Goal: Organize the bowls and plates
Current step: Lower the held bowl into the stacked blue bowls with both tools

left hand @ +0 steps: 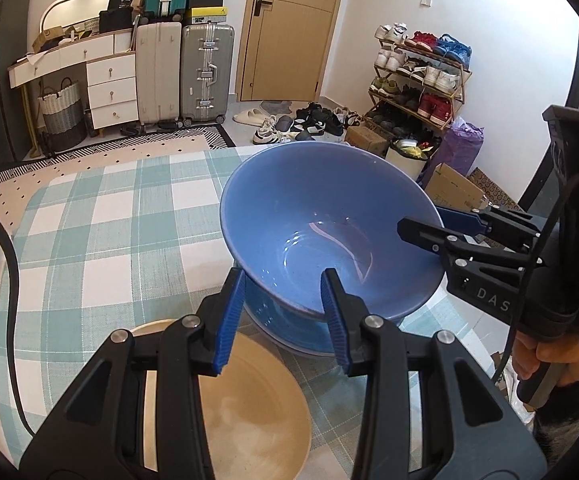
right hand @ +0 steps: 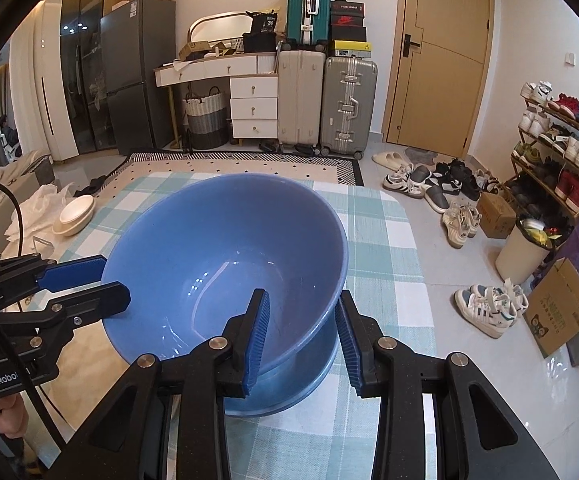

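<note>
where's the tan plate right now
In the left wrist view, the tan plate lies on the checked tablecloth, bottom centre, beside the stacked blue bowl.

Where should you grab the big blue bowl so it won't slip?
By its rim, from two opposite sides. The blue bowl is wide with steep flaring walls, too broad to span, but its thin rim fits between two pads. Here the left gripper and right gripper each straddle the rim, one pad inside, one outside.

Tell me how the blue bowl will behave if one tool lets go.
The blue bowl looks glossy, so probably slick on the pads. It is held tilted by its rim, left tool and right tool on opposite sides; on one grip it would likely swing down. It looks rigid, probably chippable.
</note>
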The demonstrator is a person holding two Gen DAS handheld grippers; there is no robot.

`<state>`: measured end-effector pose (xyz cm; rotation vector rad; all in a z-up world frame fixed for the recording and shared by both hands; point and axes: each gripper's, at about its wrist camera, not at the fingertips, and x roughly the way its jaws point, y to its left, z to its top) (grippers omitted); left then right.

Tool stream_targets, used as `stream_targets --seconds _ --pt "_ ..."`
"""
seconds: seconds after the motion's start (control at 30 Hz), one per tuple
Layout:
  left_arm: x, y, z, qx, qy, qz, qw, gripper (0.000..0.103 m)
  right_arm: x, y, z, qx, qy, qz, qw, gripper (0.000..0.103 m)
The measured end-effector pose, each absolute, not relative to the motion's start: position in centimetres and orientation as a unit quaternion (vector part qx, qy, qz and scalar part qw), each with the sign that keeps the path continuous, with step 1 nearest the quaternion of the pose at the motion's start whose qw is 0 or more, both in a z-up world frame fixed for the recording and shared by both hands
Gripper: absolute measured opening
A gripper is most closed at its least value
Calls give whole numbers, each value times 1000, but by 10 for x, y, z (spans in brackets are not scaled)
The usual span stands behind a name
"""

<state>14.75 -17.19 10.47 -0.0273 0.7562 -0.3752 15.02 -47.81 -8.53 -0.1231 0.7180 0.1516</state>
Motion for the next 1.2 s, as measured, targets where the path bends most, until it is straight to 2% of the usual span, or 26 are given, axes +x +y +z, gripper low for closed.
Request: stream_targets --seconds 0.57,1.2 --pt "178 -185 48 12 386 -174 906 36 154 -478 -134 -95 364 49 925 35" --pt "182 -187 19 30 399 -166 901 36 151 -473 -155 -120 372 33 920 37"
